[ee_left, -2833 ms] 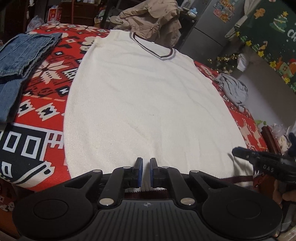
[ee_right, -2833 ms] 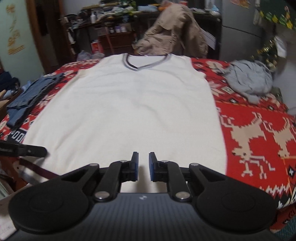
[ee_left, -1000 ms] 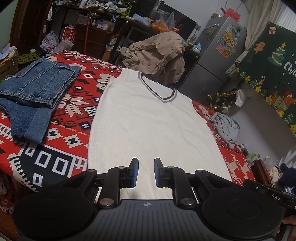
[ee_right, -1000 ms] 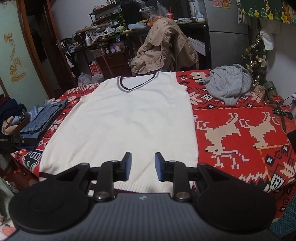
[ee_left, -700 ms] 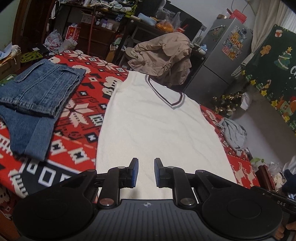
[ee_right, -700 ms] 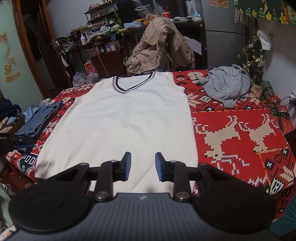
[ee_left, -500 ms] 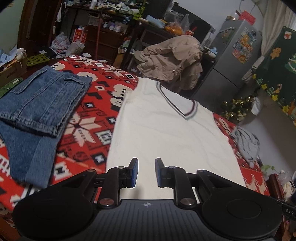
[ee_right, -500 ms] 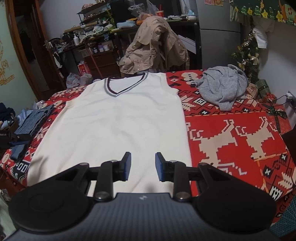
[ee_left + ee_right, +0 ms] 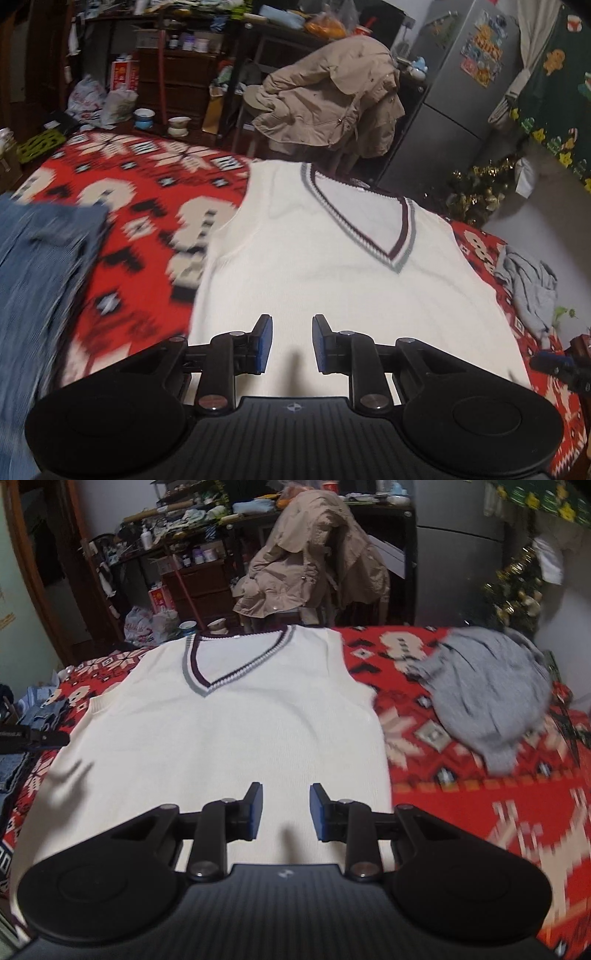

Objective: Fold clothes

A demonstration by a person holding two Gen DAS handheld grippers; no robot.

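- Left gripper (image 9: 291, 343): jaws spread, nothing between the blue pads; it hangs over the lower half of the white vest (image 9: 332, 266).
- Right gripper (image 9: 285, 811): jaws likewise spread and empty, above the vest's lower half (image 9: 229, 731).
- White vest: lies flat and unfolded, front up, on the red patterned blanket (image 9: 147, 206); the striped V-neck (image 9: 229, 664) points toward the grippers.
- Blue jeans (image 9: 40, 266) lie on the blanket left of the vest, apart from it.
- Grey garment (image 9: 491, 698) lies crumpled on the right, apart from the vest.
- Beyond the far edge: beige jacket (image 9: 314, 561) draped over a chair.
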